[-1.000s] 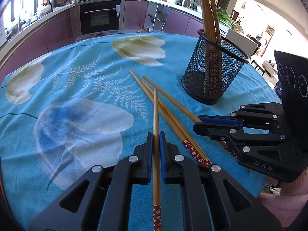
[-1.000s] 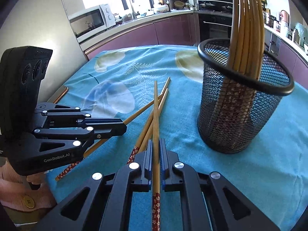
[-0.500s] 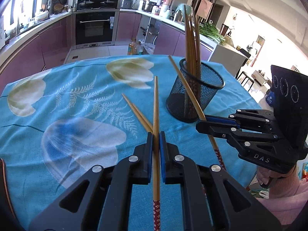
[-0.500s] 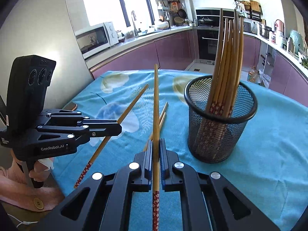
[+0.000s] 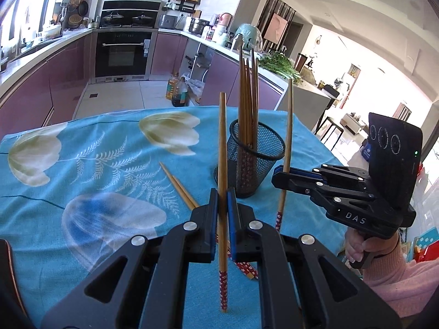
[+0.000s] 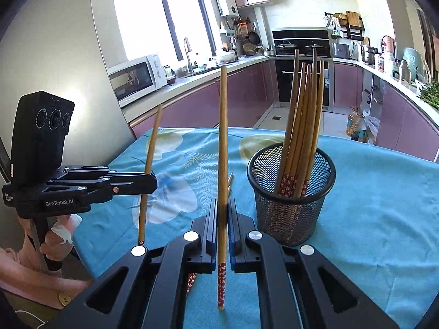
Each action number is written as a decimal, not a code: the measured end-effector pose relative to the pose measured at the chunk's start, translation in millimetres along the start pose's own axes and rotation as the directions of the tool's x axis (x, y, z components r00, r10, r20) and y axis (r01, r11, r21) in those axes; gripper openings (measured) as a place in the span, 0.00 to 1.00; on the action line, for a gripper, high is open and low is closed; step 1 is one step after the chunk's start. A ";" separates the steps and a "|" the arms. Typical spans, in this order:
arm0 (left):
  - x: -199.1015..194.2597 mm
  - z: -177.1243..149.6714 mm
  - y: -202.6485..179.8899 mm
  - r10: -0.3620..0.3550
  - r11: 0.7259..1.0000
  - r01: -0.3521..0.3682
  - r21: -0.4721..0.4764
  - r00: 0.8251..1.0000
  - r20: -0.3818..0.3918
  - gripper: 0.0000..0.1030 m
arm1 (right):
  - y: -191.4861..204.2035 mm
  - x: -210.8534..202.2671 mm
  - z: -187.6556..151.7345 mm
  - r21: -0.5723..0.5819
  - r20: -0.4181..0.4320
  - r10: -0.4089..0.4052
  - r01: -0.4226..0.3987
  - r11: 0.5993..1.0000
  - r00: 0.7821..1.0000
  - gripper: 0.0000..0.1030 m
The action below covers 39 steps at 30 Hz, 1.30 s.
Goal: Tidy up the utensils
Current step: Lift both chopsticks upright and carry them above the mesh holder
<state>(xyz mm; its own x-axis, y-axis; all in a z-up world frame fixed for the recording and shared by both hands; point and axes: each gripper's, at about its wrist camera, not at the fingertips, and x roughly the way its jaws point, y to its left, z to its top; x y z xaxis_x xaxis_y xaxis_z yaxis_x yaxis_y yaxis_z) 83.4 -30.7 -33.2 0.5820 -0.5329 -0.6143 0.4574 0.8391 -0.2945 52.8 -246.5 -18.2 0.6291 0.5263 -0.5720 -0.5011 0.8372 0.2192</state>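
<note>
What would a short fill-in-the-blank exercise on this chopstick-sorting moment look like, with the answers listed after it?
1. The left gripper and the right gripper each grip a single ____.
2. The chopsticks already sorted stand in a black ____ holder.
3. Two loose chopsticks lie on a tablecloth whose main colour is ____.
4. Both held chopsticks have the red patterned end pointing ____.

Answers: chopstick; mesh; blue; down

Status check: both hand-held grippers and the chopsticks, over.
Left hand-held gripper shut on chopstick, upright. Right hand-held gripper likewise. Mesh holder ahead, unobstructed. Two chopsticks on cloth.
</note>
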 end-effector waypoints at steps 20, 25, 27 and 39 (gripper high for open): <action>-26.1 19.5 -5.3 -0.065 0.998 0.064 0.005 0.995 0.080 0.07 | -12.9 -20.7 9.0 0.033 0.070 -0.001 -0.001 0.999 0.998 0.06; -26.9 25.9 -8.4 -0.073 0.997 0.072 0.010 0.993 0.095 0.07 | -12.7 -24.0 10.5 0.040 0.082 -0.007 0.004 0.999 0.997 0.06; -25.6 28.2 -10.5 -0.077 0.997 0.076 0.016 0.992 0.099 0.07 | -12.5 -25.7 11.4 0.039 0.089 -0.009 0.005 0.999 0.996 0.06; -14.7 36.4 -19.2 -0.064 0.997 0.060 0.041 0.993 0.103 0.07 | -14.4 -32.1 17.8 0.039 0.117 -0.023 0.019 0.999 0.993 0.06</action>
<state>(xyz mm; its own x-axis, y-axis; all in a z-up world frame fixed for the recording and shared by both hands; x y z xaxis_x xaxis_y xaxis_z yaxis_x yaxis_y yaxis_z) 90.6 -43.0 8.1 0.6177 -0.5939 -0.5155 0.5190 0.8003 -0.3002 50.3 -272.8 11.1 0.7057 0.5204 -0.4808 -0.4657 0.8521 0.2387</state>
